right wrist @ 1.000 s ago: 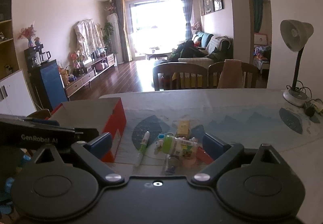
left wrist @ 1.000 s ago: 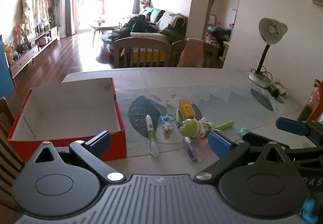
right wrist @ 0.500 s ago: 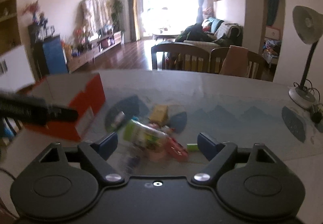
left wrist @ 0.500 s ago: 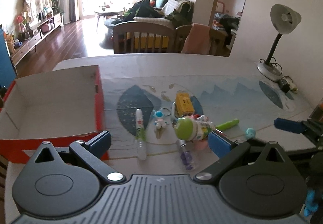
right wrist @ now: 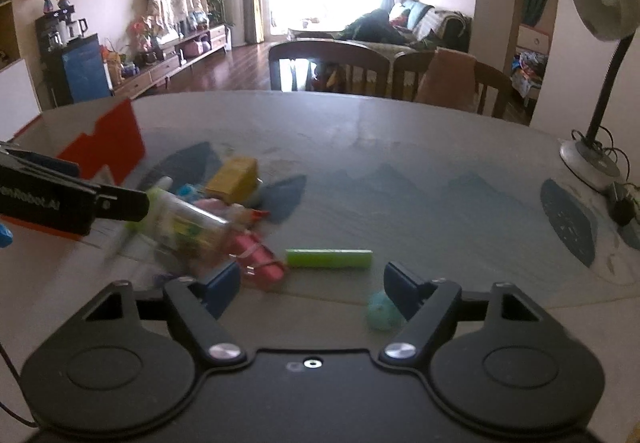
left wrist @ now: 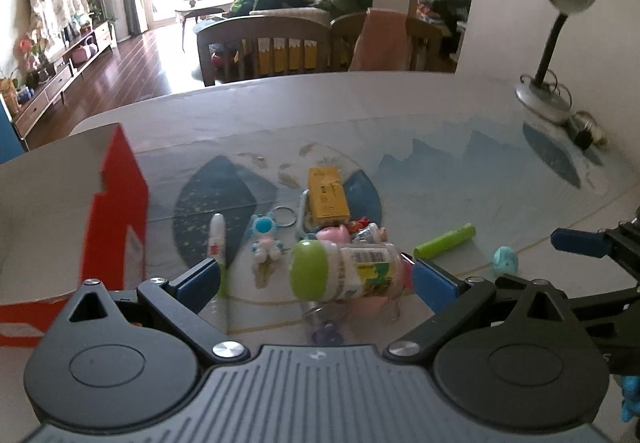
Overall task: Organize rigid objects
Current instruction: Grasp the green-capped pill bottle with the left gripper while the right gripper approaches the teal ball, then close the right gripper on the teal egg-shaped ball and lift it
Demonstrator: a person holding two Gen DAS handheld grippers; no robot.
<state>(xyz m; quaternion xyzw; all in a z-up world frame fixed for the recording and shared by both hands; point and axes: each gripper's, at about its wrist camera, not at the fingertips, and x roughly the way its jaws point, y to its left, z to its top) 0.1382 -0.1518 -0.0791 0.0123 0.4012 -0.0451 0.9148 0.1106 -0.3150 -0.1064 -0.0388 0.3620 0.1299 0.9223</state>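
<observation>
A heap of small things lies on the table mat: a clear bottle with a green cap (left wrist: 344,271), a yellow box (left wrist: 326,197), a white pen (left wrist: 218,239), an astronaut keychain (left wrist: 264,239), a green marker (left wrist: 444,241) and a teal ball (left wrist: 506,261). My left gripper (left wrist: 316,279) is open, and the bottle lies between its fingers untouched. My right gripper (right wrist: 312,289) is open with its jaws closing on nothing. The green marker (right wrist: 328,258) lies just beyond its fingertips, and the teal ball (right wrist: 382,309) sits by its right finger. A red box (left wrist: 116,211) stands open at the left.
A desk lamp (right wrist: 600,83) with its cable and plug stands at the table's far right. Chairs (right wrist: 328,63) line the far edge. The red box (right wrist: 104,147) walls off the left side. The mat (right wrist: 440,203) to the right of the heap is bare.
Both grippers have come forward and down toward the heap. The right view has swung right, from the bottle to the green marker, and its fingers have drawn closer together.
</observation>
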